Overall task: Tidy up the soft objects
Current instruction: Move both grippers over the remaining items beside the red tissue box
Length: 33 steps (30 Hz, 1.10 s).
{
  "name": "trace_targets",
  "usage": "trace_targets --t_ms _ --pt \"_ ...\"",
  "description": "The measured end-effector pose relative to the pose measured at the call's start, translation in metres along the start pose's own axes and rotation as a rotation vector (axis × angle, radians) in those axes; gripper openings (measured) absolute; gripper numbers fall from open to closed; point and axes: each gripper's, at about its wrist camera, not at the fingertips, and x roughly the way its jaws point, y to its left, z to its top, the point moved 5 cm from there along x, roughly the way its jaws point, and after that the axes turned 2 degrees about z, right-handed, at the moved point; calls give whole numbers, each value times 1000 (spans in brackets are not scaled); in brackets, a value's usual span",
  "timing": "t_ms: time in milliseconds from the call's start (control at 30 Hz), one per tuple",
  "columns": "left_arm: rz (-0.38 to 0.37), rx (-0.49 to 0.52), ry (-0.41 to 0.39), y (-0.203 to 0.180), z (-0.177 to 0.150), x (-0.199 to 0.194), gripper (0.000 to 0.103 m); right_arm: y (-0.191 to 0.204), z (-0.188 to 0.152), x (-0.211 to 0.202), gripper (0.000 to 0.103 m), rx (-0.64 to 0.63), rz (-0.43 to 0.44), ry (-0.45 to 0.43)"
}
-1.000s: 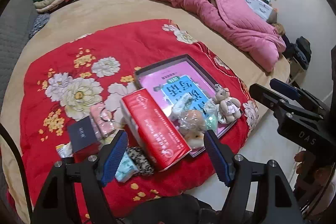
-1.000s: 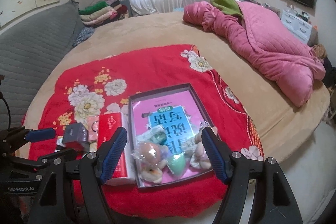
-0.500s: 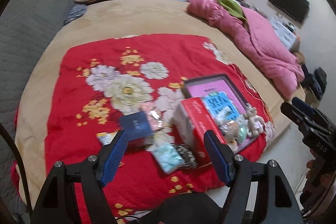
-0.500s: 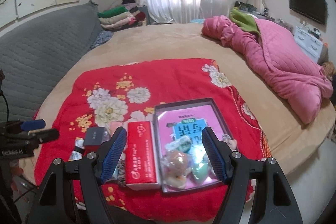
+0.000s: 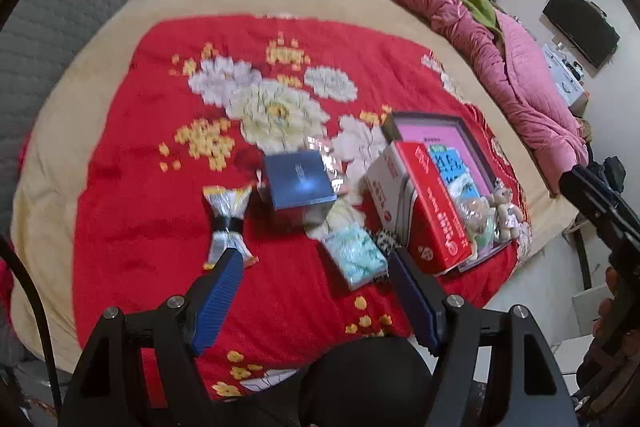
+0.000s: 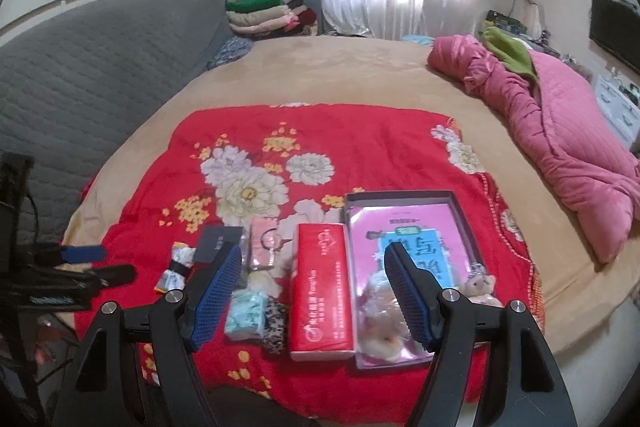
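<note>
1. The left gripper [image 5: 314, 301] was wide open and held nothing. The right gripper [image 6: 314, 297] was wide open and empty too.
2. Both hung above the near edge of the red blanket [image 6: 360, 147].
3. On the blanket, the red box [image 6: 322, 287] lay by the tray [image 6: 460, 211].
4. A blue pack [image 6: 246, 313] lay left of the red box, a small bear [image 6: 480, 285] in the tray right of it.
5. Far behind the red box was a pink quilt [image 6: 560, 131].
</note>
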Motion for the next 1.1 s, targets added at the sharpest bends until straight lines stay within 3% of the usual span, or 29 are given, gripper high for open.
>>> trace_targets --t_ms 367,800,1100 --pt "-107 -21 132 -16 -27 58 75 17 -11 26 75 -37 18 59" --pt "-106 -15 240 -40 -37 127 75 14 -14 70 75 -54 27 128" --pt "-120 -66 292 -35 -37 159 75 25 2 145 75 -158 44 241"
